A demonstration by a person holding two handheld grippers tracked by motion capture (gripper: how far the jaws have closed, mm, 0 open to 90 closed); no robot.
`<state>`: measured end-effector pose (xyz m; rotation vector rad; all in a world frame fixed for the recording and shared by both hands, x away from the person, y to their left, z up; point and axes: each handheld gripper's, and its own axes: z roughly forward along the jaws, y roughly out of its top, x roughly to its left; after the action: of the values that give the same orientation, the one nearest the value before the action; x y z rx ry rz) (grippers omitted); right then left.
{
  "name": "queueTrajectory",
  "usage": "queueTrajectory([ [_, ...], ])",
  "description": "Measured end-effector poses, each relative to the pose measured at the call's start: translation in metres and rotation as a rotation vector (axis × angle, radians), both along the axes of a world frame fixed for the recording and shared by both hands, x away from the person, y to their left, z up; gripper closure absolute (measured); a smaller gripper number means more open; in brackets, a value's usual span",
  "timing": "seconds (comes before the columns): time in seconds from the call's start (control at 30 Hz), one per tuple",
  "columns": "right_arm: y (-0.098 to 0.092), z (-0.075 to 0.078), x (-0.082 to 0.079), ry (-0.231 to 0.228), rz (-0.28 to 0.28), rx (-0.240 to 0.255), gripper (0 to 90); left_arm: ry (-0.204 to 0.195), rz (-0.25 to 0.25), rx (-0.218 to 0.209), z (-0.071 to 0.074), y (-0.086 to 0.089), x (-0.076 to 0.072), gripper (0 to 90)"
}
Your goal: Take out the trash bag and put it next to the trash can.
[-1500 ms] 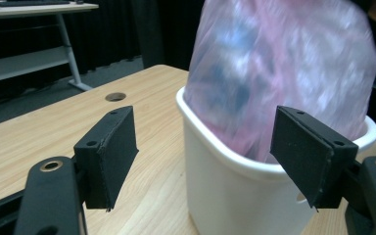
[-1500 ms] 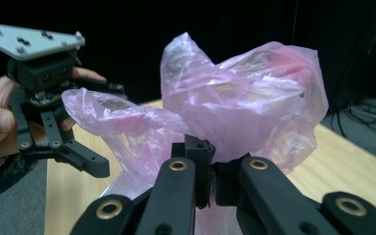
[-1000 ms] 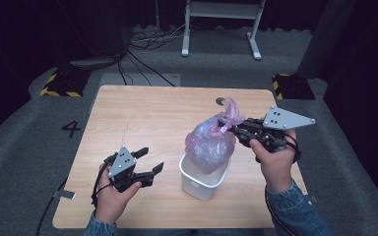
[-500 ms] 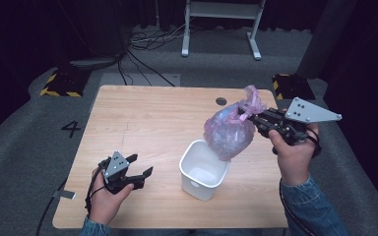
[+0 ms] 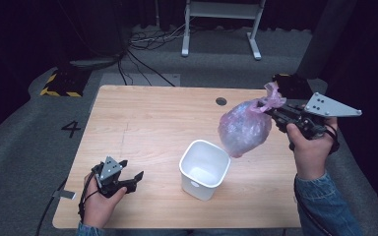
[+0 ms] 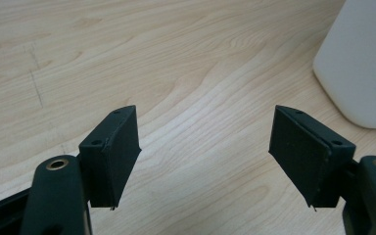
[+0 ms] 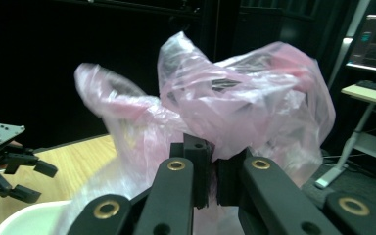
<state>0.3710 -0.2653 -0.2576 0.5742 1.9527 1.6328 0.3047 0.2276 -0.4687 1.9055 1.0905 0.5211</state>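
The right hand [image 5: 309,147] is raised over the right side of the surface [image 5: 152,128], forearm coming up from the bottom edge, and the right gripper [image 5: 271,111] points left with its jaws pinching the bunched neck of the pink bag [image 5: 243,129]. The bag hangs clear in the air, just above and right of the white bin [image 5: 204,168], not touching it. The left hand [image 5: 101,201] sits low near the front left corner, its left gripper [image 5: 134,178] aimed at the bin, jaws spread with nothing between them.

Against the earlier frames, the bag is out of the bin and carried off to the right, and the left hand has dropped back toward the near edge.

In the right gripper view the plastic [image 7: 245,103] crowds the lens, so what is inside the bag is hard to make out. In the left gripper view the bin [image 6: 362,63] is cut off at the right edge.
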Motion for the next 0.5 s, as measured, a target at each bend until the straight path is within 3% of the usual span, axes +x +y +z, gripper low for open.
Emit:
queueTrajectory([
  [0.2, -0.012, -0.003, 0.002, -0.011, -0.07, -0.043, 86.3, 0.033, 0.01, 0.029, -0.007, 0.002, 0.003, 26.2],
  [0.33, -0.017, -0.02, 0.011, 0.013, -0.133, -0.091, 86.0, 0.043, 0.009, 0.035, -0.01, 0.003, 0.004, 25.9],
  [0.5, -0.018, -0.043, 0.021, 0.065, -0.14, -0.113, 85.8, 0.052, 0.009, 0.035, -0.012, 0.003, 0.006, 25.7],
])
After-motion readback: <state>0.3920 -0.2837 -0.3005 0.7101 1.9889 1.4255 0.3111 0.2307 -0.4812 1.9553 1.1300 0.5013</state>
